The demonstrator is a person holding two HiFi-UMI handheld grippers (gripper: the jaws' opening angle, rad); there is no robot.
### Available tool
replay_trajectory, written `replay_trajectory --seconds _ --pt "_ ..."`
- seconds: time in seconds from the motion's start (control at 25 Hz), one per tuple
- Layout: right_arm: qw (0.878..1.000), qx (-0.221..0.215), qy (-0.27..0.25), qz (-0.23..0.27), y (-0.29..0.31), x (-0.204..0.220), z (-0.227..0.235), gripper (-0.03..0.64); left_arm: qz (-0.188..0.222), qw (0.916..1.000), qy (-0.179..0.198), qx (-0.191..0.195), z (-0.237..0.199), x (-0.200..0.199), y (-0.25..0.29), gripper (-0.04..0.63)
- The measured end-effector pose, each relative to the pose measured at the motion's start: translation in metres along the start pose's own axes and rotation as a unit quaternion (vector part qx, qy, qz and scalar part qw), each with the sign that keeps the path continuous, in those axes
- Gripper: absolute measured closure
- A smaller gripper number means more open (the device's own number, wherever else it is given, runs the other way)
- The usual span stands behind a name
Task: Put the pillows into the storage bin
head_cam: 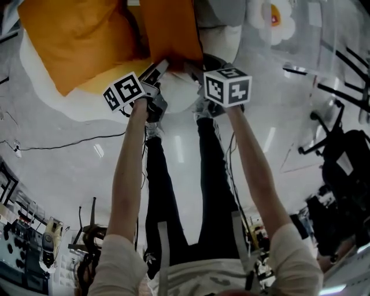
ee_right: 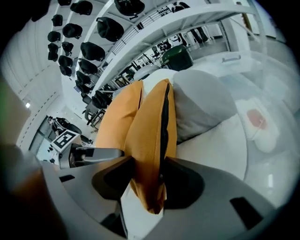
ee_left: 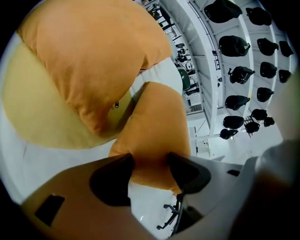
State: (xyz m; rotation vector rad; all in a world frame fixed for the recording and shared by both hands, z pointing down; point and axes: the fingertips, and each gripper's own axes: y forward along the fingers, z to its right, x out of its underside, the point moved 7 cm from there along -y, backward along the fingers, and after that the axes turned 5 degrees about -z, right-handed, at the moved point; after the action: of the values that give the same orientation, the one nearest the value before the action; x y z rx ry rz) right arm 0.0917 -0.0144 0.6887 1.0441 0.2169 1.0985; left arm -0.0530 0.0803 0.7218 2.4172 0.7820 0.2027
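Note:
An orange pillow stands on edge at the top of the head view. My left gripper is shut on its lower corner, with the cloth bunched between both pads. My right gripper is shut on the zippered edge of the same pillow, a little to the right. A second, larger orange pillow lies to the left on a yellow pillow. Both rest on a white cushioned surface. No storage bin is clearly visible.
A grey pillow and a white flower-shaped pillow lie to the right of the held one. The person's legs stand below the grippers. A cable crosses the floor at left; an office chair stands at right.

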Motion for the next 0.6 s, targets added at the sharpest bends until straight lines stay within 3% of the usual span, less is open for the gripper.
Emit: replay_trajectory --seconds 0.32,0.48,0.6 --pt "0.993 0.032 -0.109 0.038 -0.043 -0.052 -0.01 0.463 0.005 0.9987 0.015 0.047 0.055 -0.01 0.005 0.367" --pt "0.984 0.051 -0.158 0.06 -0.08 -0.085 -0.018 0.466 0.02 0.9965 0.004 0.082 0.097 -0.009 0.005 0.373" --pt "0.975 0.073 -0.183 0.105 -0.113 -0.11 -0.018 0.468 0.032 0.9924 0.03 0.115 0.135 -0.022 0.014 0.373"
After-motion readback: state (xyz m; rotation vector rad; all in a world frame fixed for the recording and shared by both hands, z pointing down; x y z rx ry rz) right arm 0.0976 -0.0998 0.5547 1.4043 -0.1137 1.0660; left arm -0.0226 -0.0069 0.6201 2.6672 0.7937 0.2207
